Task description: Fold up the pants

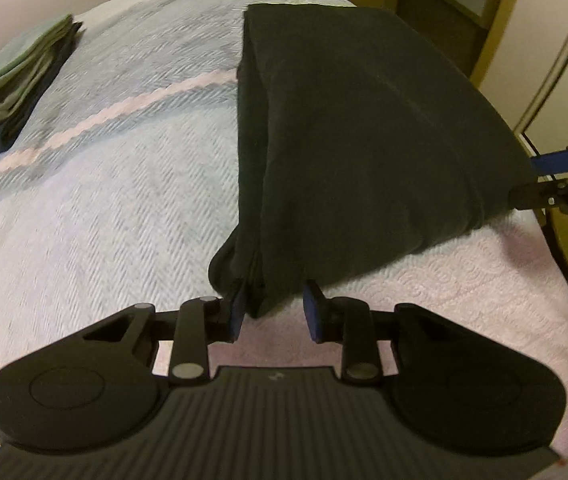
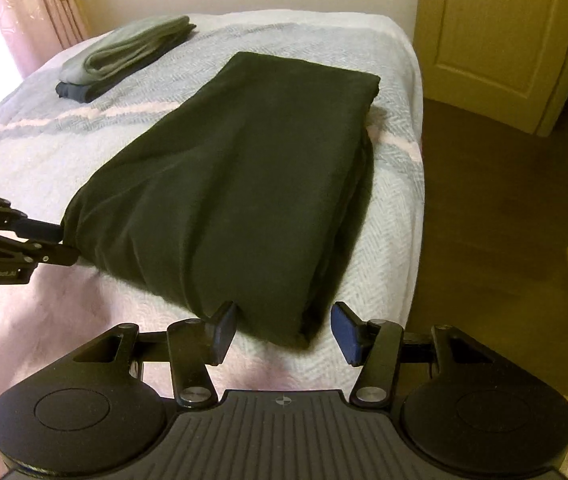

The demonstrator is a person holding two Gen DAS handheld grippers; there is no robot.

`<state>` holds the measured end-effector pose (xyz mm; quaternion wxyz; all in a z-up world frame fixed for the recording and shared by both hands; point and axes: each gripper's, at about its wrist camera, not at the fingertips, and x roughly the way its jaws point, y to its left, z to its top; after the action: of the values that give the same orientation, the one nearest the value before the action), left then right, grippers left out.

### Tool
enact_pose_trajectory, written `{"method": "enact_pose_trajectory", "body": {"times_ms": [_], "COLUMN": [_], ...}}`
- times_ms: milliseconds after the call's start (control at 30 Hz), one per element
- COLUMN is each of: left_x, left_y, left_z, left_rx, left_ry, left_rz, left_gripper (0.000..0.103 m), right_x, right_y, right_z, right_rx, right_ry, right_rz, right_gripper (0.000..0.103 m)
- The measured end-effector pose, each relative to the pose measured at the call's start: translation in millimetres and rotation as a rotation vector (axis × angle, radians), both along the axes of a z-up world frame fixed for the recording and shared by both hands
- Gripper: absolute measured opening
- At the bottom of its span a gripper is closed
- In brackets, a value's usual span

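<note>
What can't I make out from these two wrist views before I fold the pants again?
- Pad contact: in both wrist views the dark pants lie between the left gripper and right gripper pads, but pressure is unclear.
- Pants' layers: dark cloth, seams unreadable.
- Folded stack: too small to count items.
- Bed: near edge hidden by the gripper bodies.
</note>
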<state>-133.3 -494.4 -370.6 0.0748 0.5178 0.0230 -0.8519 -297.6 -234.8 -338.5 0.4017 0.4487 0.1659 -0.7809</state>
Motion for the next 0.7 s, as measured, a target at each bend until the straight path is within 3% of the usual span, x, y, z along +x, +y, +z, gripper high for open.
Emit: {"method": "enact_pose_trajectory", "body": {"times_ms": [67, 167, 233, 400, 533, 633, 700], "left_x": [-1.7, -2.3, 0.4, 10.4, 16.6, 13.2, 14.8], "left_y": [-1.6, -3.3, -4.8, -10.4, -26.4, -16.8, -20.7], "left_z": [-2.7, -5.3, -4.5, 3.5, -4.1, -10.4, -2.1], "left_rx": [0.007, 0.009, 0.004, -0.031, 0.025, -0.042, 0.012], "left_ry": [0.004, 0.013, 0.035, 0.086, 0.089, 0.060, 0.072], "left_rz": [-0.023, -0.040, -0.047, -0.059, -0.060, -0.087, -0.062], "left_gripper": [0.023, 0.018, 0.000, 0.001, 0.003, 0.003, 0.003], "right_x": [3.9, 7.5, 8.0, 0.0, 3.5, 4.0, -7.9], "right_y": [-3.4, -4.0, -1.2, 14.6, 14.5, 9.2, 11.8], "right_z": [-3.2, -7.0, -7.9, -10.6, -25.8, -18.3, -7.3], "right_rx": [0.006, 0.005, 0.005, -0.022, 0.013, 0.055, 0.044], "right_ry": [0.001, 0.024, 0.046, 0.075, 0.108, 0.078, 0.012], "right_rz": [0.010, 0.006, 0.021, 0.094, 0.161, 0.167, 0.128], "right_gripper": [0.034, 0.032, 0.019, 0.013, 0.013, 0.014, 0.015]}}
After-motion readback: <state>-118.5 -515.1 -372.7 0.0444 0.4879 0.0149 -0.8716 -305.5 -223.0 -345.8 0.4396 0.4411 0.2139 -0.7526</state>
